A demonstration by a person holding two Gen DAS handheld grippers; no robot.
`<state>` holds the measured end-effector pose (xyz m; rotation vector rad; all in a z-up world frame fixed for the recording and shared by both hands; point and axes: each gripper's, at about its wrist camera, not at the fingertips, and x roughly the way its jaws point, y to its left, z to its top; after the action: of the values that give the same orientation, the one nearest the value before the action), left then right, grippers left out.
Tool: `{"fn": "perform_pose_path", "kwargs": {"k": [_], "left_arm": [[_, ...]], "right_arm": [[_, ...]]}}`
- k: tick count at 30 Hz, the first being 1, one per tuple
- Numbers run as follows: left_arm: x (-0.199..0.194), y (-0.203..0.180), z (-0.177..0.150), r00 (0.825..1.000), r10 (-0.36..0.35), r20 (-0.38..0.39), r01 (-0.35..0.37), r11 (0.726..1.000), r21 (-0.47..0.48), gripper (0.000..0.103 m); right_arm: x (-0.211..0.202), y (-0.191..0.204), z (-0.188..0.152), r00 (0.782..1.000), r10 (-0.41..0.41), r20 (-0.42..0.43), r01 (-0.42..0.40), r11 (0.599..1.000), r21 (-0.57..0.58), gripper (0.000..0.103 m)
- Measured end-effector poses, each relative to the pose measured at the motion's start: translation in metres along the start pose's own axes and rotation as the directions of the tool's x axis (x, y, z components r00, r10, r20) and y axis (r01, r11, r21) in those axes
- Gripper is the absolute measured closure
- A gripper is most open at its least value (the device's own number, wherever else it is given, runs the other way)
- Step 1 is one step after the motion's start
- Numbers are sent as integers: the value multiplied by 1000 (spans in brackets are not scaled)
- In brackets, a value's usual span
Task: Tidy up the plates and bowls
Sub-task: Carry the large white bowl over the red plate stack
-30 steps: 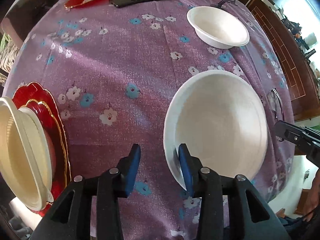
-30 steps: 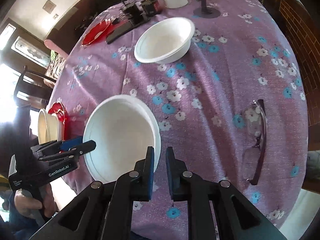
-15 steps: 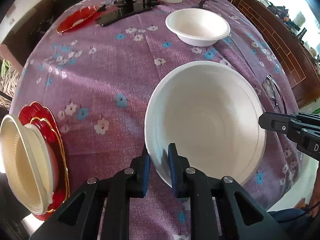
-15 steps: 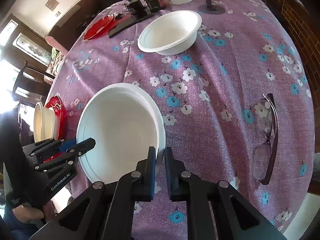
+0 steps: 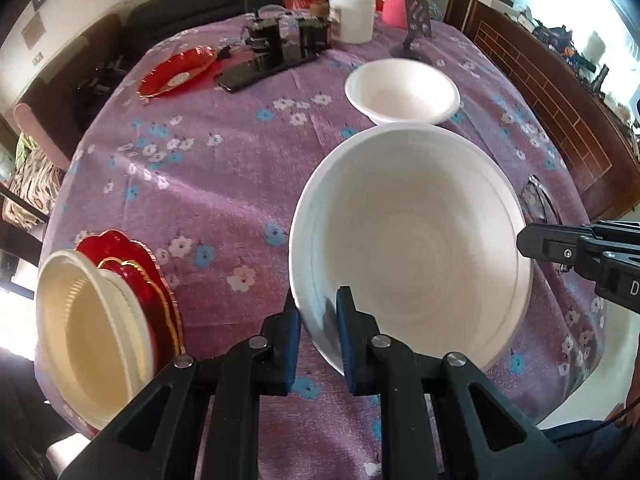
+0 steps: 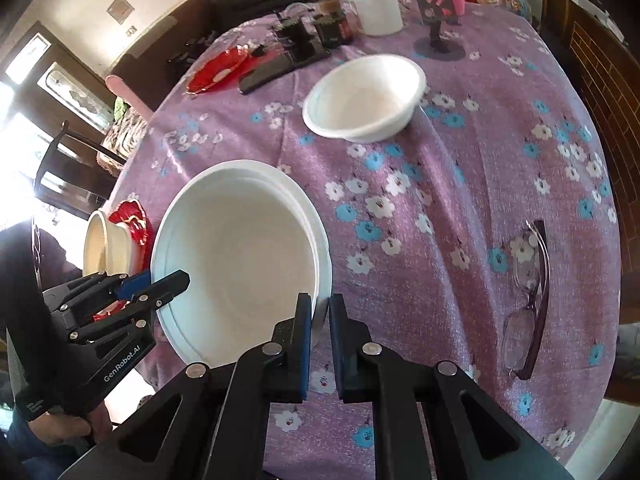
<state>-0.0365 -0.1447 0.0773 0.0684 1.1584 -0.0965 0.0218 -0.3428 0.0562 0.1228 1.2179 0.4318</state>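
A large white bowl [image 5: 412,240] [image 6: 240,252] is held from both sides and looks raised a little off the purple flowered cloth. My left gripper [image 5: 319,320] [image 6: 160,284] is shut on its near-left rim. My right gripper [image 6: 320,312] [image 5: 532,242] is shut on the opposite rim. A smaller white bowl [image 5: 402,92] [image 6: 364,96] stands farther back on the table. At the left edge a cream bowl [image 5: 88,328] [image 6: 104,246] rests on stacked red plates [image 5: 132,264]. One more red plate [image 5: 176,70] [image 6: 218,70] lies at the far left.
Glasses [image 6: 528,300] lie near the right table edge. At the back stand a black phone [image 5: 260,72], dark devices, a white tub [image 5: 354,14], a pink container [image 5: 400,4] and a phone stand [image 6: 438,12]. A person's hand [image 6: 68,420] holds the left gripper.
My left gripper, open around the bowl's rim a second ago, has shut on it. The right gripper's jaws tightened on the other rim. The bowl has come up slightly with both grippers.
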Motion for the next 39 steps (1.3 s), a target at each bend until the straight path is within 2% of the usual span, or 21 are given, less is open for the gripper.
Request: {"fn": "perform_pose_path", "kwargs": {"k": [6,12,17,21,25,30,35,39], "left_arm": [[-22,26,-2,999,18,41,-15,998,-69,86],[-55,61,-8,994,57,92,-42,987,-156,86],[-86,102,-25,988,101,119,-67,962,-263,86],[-100,138,-43,983,143,111,-94,928,-361,86],[-104,166,-62,981,174,86,-121,894,-431,86],[-93,189,-84,982,188,33,-149,860,-489,86],[-78,205,-95,985,172,3,-144,836,-530,86],[-69,210,-89,984,177,-5,-153,838,-523,86]], "right_arm": [[-12,27,17,999,32,15,-31,998,-51,93],[-20,75,34,998,57,30,-52,986,-156,93],[-18,126,44,995,102,15,-94,959,-266,93],[-5,166,46,990,140,-29,-141,931,-335,93],[15,202,48,982,167,-82,-186,903,-386,93],[40,231,45,974,173,-148,-219,887,-407,93],[55,246,44,972,165,-168,-222,879,-422,93],[64,250,50,976,151,-158,-205,883,-422,93]]}}
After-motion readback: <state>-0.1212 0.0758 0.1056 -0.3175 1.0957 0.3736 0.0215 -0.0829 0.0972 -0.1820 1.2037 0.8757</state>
